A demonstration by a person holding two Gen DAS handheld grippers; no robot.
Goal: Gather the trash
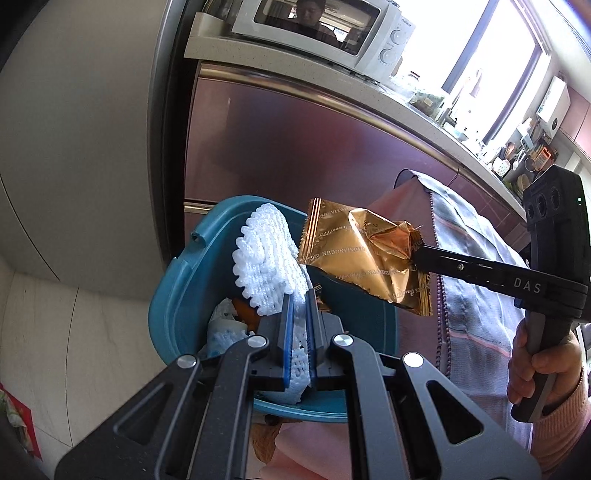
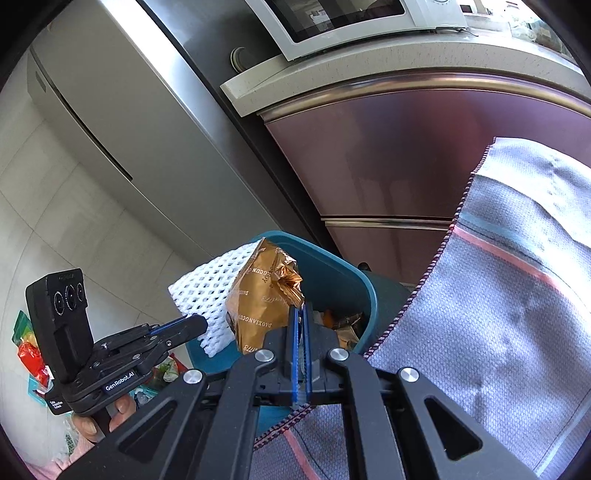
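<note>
My left gripper (image 1: 300, 301) is shut on a white foam fruit net (image 1: 267, 254) and holds it over the teal trash bin (image 1: 173, 295). My right gripper (image 2: 300, 312) is shut on a crumpled gold snack wrapper (image 2: 258, 295), also held over the bin (image 2: 332, 266). In the left wrist view the wrapper (image 1: 362, 254) hangs from the right gripper (image 1: 419, 260) just right of the net. In the right wrist view the net (image 2: 207, 291) sits left of the wrapper, pinched by the left gripper (image 2: 201, 325). Some trash lies inside the bin.
A grey cloth with pink stripes (image 2: 498, 295) covers a surface right of the bin. Maroon cabinets (image 1: 295, 147) and a steel fridge (image 2: 129, 110) stand behind. A microwave (image 1: 325, 26) sits on the counter. Colourful wrappers (image 2: 29, 350) lie on the tiled floor at left.
</note>
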